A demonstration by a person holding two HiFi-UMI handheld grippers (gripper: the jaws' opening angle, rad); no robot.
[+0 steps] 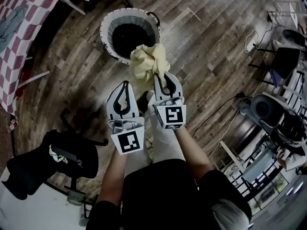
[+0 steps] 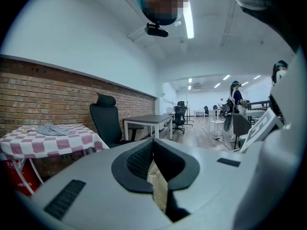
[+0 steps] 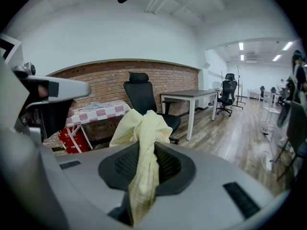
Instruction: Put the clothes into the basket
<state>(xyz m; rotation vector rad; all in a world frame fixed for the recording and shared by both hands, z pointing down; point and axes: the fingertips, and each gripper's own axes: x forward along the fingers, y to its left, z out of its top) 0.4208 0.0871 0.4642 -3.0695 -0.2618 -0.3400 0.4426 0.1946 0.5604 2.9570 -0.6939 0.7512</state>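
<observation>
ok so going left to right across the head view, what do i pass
checkered table → left gripper → right gripper, fingers shut on the yellow cloth → round grey unit near the right edge

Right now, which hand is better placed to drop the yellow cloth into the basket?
Right. The right gripper has its jaws clamped on the yellow cloth, which overlaps the near rim of the basket in the head view. The left gripper sits further back, jaws together, no cloth showing past them.
</observation>
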